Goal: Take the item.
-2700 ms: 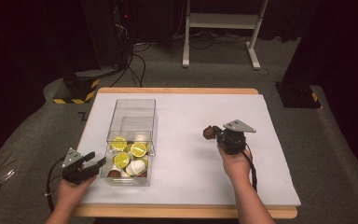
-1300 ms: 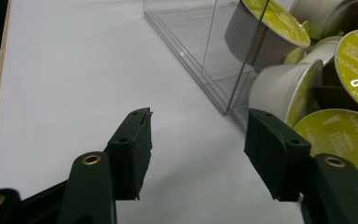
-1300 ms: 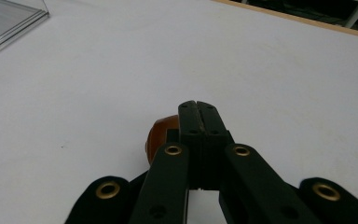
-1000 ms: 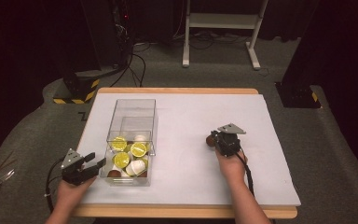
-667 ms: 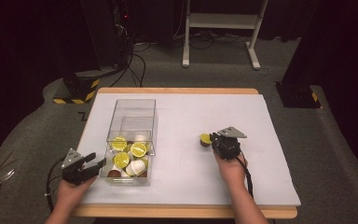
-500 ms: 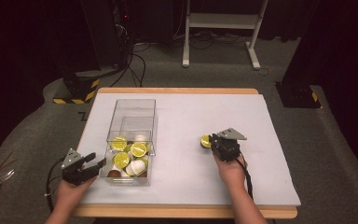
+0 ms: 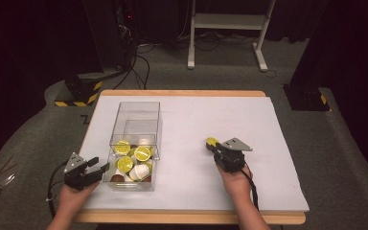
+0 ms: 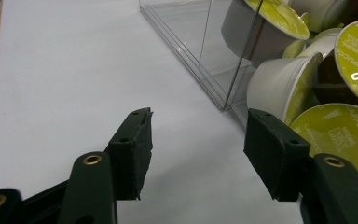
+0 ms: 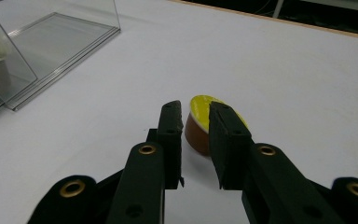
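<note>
A brown coffee capsule with a yellow lid [image 7: 211, 142] [image 9: 198, 108] rests on the white table cover right of centre. My right gripper [image 7: 216, 148] [image 9: 196, 125] sits just behind it. Its jaws have just been opening and stand slightly apart, with the capsule at their tips and no pad pressing it. A clear plastic box [image 7: 135, 111] [image 8: 200, 51] stands at the left and holds several capsules [image 7: 134, 160] [image 8: 340, 135], with yellow lids and white or brown cups. My left gripper [image 7: 99, 168] [image 8: 198, 149] rests open beside the box's near left corner, nothing between its jaws.
The white cover [image 7: 196, 115] spreads over a wooden table. The box's far half is bare of capsules. Beyond the table stand a white frame [image 7: 225, 28], cables, and a yellow-and-black striped base [image 7: 79, 93] on grey carpet. The clear box [image 9: 60, 42] appears in the right gripper view's upper left.
My right gripper has shifted left and slightly nearer with the capsule, and its jaws have parted from it. The left gripper has not moved.
</note>
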The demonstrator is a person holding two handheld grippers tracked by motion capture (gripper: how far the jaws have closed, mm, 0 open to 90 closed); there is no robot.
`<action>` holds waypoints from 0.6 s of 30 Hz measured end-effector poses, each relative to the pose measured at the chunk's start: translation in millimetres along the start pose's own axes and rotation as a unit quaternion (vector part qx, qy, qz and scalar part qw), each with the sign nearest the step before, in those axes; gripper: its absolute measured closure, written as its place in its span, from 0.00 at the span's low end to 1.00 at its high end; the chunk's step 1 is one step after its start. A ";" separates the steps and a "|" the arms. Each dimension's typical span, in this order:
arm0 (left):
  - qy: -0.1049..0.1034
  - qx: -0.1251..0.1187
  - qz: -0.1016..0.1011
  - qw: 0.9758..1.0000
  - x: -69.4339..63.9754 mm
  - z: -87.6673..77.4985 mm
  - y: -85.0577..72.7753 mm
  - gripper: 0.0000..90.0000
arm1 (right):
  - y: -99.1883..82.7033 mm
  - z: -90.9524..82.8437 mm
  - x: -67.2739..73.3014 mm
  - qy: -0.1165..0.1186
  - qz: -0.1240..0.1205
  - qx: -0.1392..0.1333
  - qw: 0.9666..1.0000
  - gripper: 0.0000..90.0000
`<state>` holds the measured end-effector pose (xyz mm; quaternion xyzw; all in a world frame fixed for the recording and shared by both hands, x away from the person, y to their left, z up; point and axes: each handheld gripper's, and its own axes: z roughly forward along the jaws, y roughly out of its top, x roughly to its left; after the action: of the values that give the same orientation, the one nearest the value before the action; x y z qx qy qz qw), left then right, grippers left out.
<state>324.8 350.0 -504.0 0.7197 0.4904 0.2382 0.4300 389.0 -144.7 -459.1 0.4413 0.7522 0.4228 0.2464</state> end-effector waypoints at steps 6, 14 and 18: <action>0.002 0.001 0.005 1.000 -0.6 0.1 0.1 0.47 | -4.3 -4.1 6.5 0.006 0.003 -0.006 1.000 0.81; 0.000 -0.004 0.003 1.000 -1.4 -1.0 -0.4 0.47 | -9.8 -3.3 16.4 0.027 -0.002 -0.002 1.000 0.79; 0.001 -0.008 0.005 1.000 -1.7 -1.5 -0.7 0.47 | -10.5 -3.4 21.7 0.035 -0.007 -0.002 0.999 0.79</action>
<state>322.6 349.2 -503.7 0.7186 0.4847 0.2450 0.4344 371.0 -129.9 -466.2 0.4208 0.7623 0.4377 0.2241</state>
